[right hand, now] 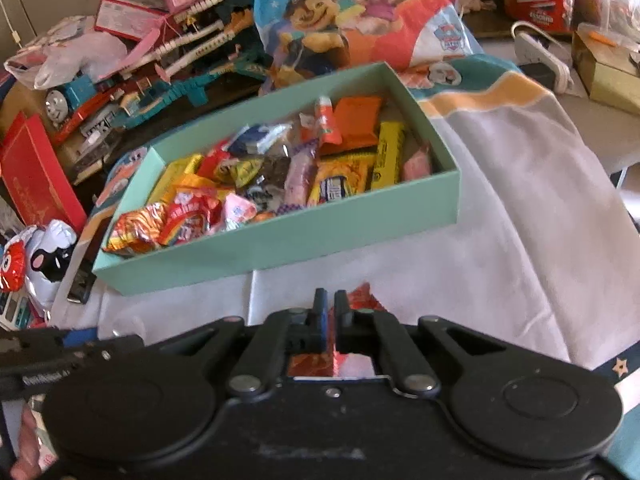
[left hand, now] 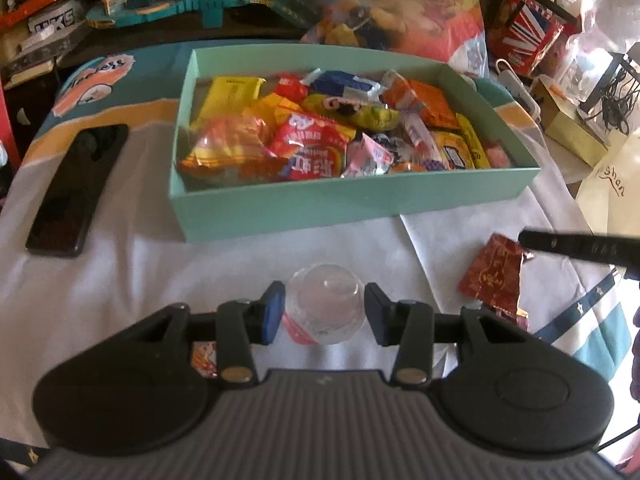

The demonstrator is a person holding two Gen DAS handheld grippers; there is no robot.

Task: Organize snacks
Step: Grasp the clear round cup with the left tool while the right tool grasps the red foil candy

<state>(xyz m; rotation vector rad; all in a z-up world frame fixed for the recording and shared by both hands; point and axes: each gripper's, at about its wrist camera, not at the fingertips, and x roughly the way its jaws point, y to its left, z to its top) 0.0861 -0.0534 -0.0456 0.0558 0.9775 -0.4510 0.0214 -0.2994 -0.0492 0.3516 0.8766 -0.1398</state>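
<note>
A mint-green box (left hand: 352, 204) (right hand: 280, 240) on the white cloth holds several bright snack packets. In front of it, in the left wrist view, my left gripper (left hand: 325, 312) is shut on a clear plastic jelly cup (left hand: 326, 292), with a blue pad against each side of the cup. To the right a red foil packet (left hand: 492, 280) hangs from a black finger (left hand: 560, 244) of the right gripper. In the right wrist view my right gripper (right hand: 330, 308) is shut on that red foil packet (right hand: 364, 296), which sticks out past and below the pads.
A black phone (left hand: 76, 192) lies left of the box. Toy trains and track (right hand: 132, 80), a cartoon-printed bag (right hand: 360, 12) and a red box (right hand: 32, 176) crowd the back and left. A white plug (left hand: 516, 84) and a gold box (left hand: 572, 128) sit at the right.
</note>
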